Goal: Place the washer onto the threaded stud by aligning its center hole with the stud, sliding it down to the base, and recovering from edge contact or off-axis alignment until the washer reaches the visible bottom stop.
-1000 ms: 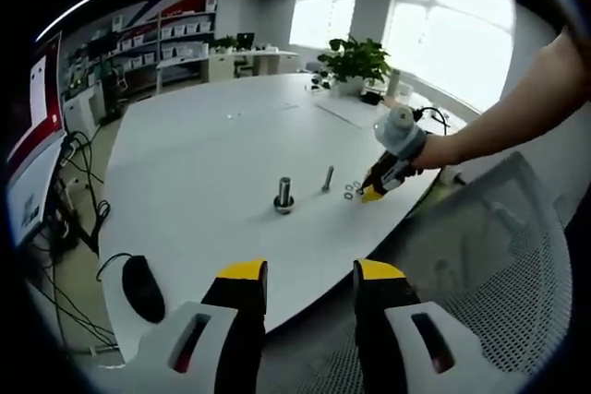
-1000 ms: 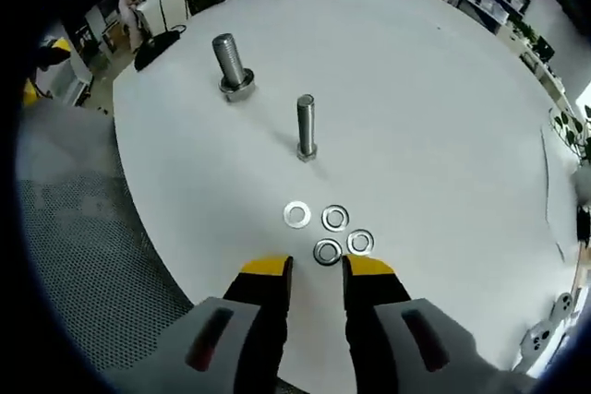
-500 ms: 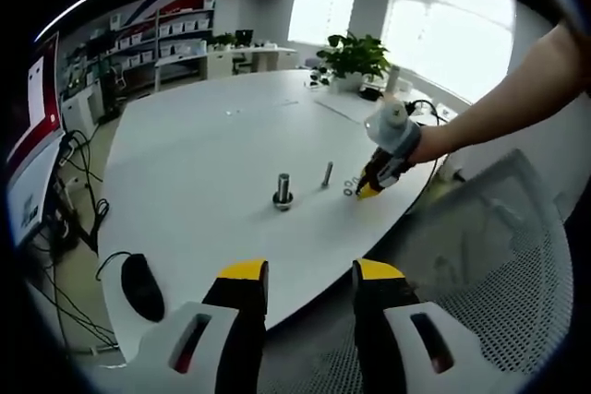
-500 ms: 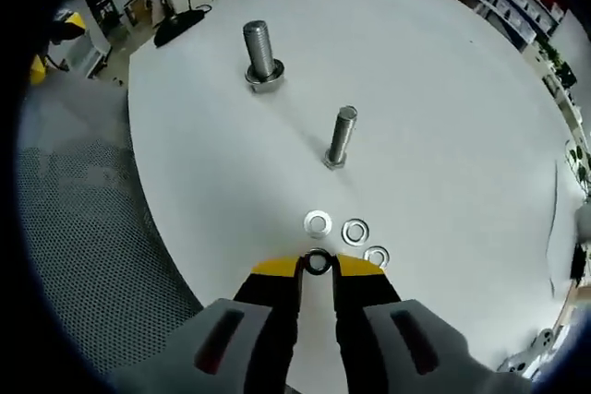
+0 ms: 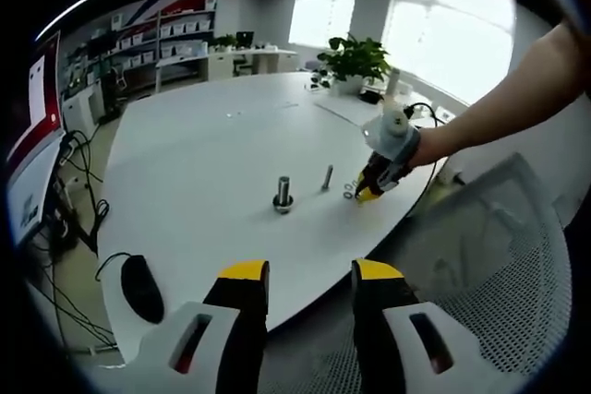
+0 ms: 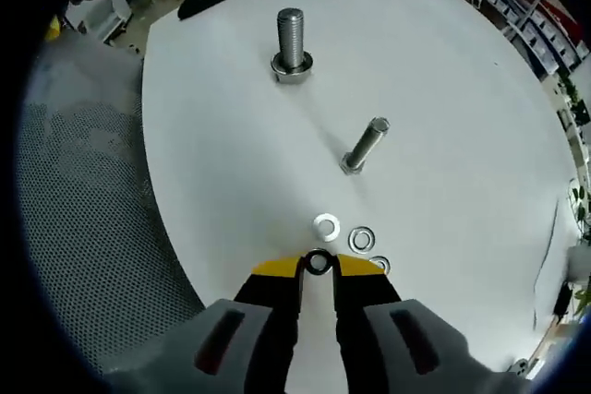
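While the left gripper (image 5: 308, 276) hangs released, the right gripper (image 6: 318, 265) pinches a washer (image 6: 319, 262) on the table (image 6: 462, 89).

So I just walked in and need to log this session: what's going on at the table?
A person holds a gripper in each hand at a white table. The right gripper is shut on a washer at the table's near edge, beside three loose washers. Ahead stand a thin stud and a thicker bolt, neither with this washer on it yet. The left gripper hangs open, off the table, holding nothing.
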`<state>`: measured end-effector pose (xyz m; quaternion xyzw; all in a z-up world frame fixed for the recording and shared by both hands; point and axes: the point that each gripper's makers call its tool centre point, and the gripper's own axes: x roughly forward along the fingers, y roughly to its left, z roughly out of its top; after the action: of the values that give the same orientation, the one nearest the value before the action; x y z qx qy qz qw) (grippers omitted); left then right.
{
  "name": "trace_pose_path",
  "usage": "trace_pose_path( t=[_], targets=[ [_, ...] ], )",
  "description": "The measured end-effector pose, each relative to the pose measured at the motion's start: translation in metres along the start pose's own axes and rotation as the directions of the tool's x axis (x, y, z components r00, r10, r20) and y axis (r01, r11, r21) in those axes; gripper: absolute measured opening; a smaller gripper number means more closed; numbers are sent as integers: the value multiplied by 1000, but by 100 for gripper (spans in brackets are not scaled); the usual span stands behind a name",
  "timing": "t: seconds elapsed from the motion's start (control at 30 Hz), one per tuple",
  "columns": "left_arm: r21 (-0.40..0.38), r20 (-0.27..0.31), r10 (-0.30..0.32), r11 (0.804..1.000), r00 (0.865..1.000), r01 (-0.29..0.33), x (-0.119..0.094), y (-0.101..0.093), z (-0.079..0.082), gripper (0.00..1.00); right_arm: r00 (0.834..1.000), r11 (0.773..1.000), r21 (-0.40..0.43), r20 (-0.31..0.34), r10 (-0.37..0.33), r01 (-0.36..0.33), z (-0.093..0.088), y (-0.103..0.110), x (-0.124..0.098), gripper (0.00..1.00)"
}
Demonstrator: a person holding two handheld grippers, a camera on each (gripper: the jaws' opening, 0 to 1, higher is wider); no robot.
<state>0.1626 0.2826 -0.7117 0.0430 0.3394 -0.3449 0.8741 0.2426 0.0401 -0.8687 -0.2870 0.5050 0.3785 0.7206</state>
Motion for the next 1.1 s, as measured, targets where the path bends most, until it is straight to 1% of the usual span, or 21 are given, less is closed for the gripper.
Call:
trace_pose_path(
  t=[0.07,0.13,0.17,0.27,0.3,0.33,0.4,0.43,0.47,0.53,0.57,0.67,0.8,0.83,0.9,0.97,1.03,1.1],
  targets=[
    [1,0,1,1000,1000,-1,0,0,0,34,1000,1000,-2,1,16,-16,-1,0,-1,16],
    [1,-1,1,1000,1000,-1,0,0,0,34,999,999,-36,-19,31,-32,-1,2,-1,16],
    [2,-2,3,1000,1000,-3,0,0,0,34,999,998,-57,-33,31,-33,0,3,-1,16],
    [0,-2,4,1000,1000,-4,0,1,0,34,996,997,-63,-71,45,-50,1,3,1,17],
    [0,-3,4,1000,1000,-4,0,1,-1,34,994,996,-67,-91,60,-67,1,5,0,19],
    [1,-4,4,1000,1000,-4,0,1,-1,34,990,992,-92,-115,79,-89,-1,9,-1,22],
    [3,-7,3,1000,1000,-3,0,1,-1,34,985,972,-211,-154,76,-107,-3,9,-1,23],
    [4,-7,3,1000,1000,-3,0,1,-1,34,985,963,-248,-159,65,-104,-3,8,0,23],
    [4,-6,3,1000,1000,-2,0,0,-1,34,985,964,-245,-162,66,-105,-4,10,0,23],
    [3,-3,4,1000,1000,-4,0,1,0,34,985,972,-212,-161,64,-98,-3,9,0,23],
    [2,-3,4,1000,1000,-4,0,1,0,34,984,970,-220,-166,64,-101,-3,9,-1,23],
    [3,-4,3,1000,1000,-3,0,1,-1,33,980,950,-290,-192,60,-115,-6,9,-1,23],
    [5,-5,0,1000,1000,0,0,0,-1,33,981,954,-280,-185,61,-112,-6,9,-1,23],
    [5,-4,1,1000,1000,-1,0,0,0,33,980,959,-259,-191,63,-112,-5,8,-1,22],
    [3,-1,1,1000,1000,-1,0,1,0,33,978,967,-239,-203,45,-94,-3,4,1,19],
    [3,-2,0,1000,1000,0,0,0,0,33,975,970,-229,-219,31,-83,-2,4,1,17],
    [6,-5,-2,1000,1000,2,0,0,0,33,971,965,-249,-240,26,-88,-3,5,1,16],
    [6,-5,-1,1000,1000,1,0,0,0,33,968,963,-252,-249,29,-94,-3,4,1,15]
  ],
)
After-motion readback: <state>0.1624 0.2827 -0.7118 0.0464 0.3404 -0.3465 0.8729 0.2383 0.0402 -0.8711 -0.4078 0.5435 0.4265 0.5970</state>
